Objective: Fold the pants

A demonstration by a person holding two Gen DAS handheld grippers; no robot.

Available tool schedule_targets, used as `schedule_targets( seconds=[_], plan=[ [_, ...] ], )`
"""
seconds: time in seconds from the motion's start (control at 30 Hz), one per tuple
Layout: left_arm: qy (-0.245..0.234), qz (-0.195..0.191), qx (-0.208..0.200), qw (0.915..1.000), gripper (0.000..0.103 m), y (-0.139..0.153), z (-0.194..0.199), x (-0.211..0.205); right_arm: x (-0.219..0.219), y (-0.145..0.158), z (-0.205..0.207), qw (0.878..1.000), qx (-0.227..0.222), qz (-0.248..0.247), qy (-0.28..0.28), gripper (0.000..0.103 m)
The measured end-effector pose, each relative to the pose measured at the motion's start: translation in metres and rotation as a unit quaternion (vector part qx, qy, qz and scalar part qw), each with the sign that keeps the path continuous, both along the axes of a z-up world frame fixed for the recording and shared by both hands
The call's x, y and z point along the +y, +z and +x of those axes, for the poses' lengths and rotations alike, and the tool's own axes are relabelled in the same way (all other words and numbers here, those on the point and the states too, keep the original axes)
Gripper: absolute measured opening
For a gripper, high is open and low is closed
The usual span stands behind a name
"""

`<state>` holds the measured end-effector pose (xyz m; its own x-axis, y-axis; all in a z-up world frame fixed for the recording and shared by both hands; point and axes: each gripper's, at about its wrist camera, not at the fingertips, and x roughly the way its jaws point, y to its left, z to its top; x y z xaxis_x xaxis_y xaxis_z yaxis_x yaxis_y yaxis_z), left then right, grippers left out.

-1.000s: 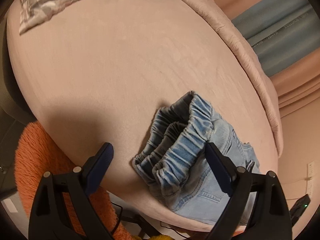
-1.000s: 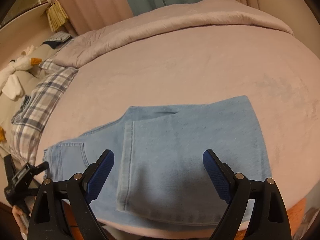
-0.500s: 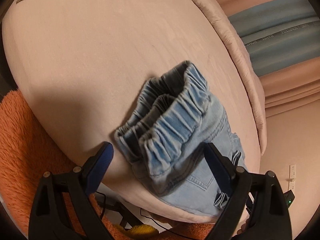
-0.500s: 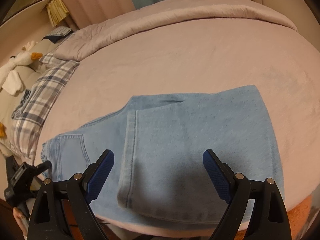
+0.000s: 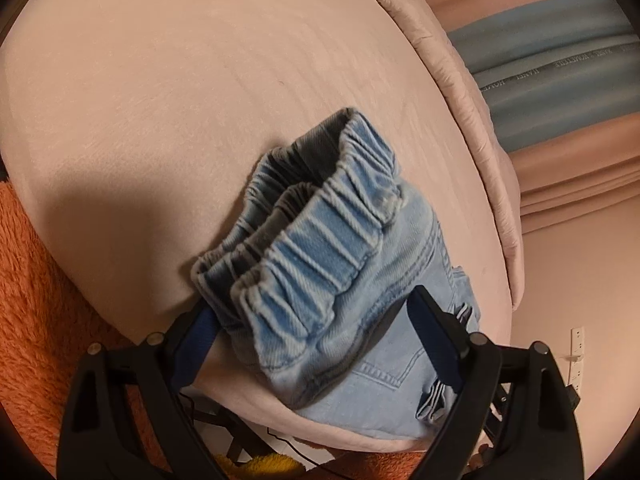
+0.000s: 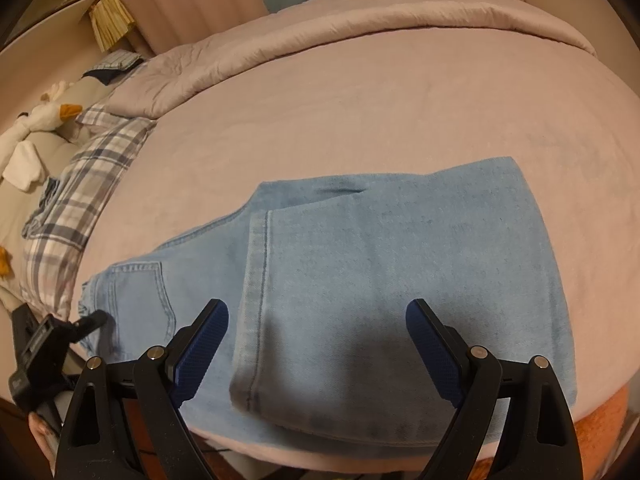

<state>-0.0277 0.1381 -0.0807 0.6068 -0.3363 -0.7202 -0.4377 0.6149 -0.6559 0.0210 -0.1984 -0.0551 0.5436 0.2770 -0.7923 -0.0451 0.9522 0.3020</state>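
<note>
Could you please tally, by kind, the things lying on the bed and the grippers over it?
Jeans: 1
Plaid pillow: 1
Stuffed goose toy: 1
Grippers: 2, the left gripper and the right gripper
Total: 5

One pair of light blue denim pants [image 6: 360,280] with an elastic waistband lies on one bed [image 6: 360,100] covered in a pinkish sheet. One rolled-back pale quilt [image 6: 300,36] runs along the far edge. One grey-and-white plaid pillow [image 6: 80,184] sits at the side, with one white stuffed goose toy [image 6: 36,120] beyond it. Two black grippers with blue pads show: the left gripper [image 5: 316,344] and the right gripper [image 6: 316,344].
</note>
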Motion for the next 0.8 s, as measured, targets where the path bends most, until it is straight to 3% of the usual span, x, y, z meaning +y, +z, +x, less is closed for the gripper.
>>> schedule_targets(
  seconds=[0.07,0.23,0.3,0.67,0.8],
  plan=[
    [0.004,0.004,0.0,1.0,0.083,0.001,-0.001,0.0,-0.001,-0.001,0.0,1.0,0.003,0.003,-0.002,0.09],
    [0.007,0.015,-0.007,0.9998,0.057,0.004,0.0,-0.003,-0.003,-0.003,-0.001,1.0,0.008,0.005,-0.004,0.09],
    [0.002,0.027,-0.018,0.9995,0.053,0.007,0.001,-0.006,-0.003,-0.002,-0.001,1.0,0.008,0.004,-0.003,0.09],
    [0.004,0.058,-0.05,0.9971,0.043,0.019,0.0,-0.015,-0.004,-0.003,-0.004,1.0,0.013,0.0,-0.007,0.09],
    [-0.004,0.088,-0.065,0.994,0.041,0.031,0.001,-0.025,-0.005,-0.002,-0.005,1.0,0.01,-0.003,-0.01,0.09]
  ],
)
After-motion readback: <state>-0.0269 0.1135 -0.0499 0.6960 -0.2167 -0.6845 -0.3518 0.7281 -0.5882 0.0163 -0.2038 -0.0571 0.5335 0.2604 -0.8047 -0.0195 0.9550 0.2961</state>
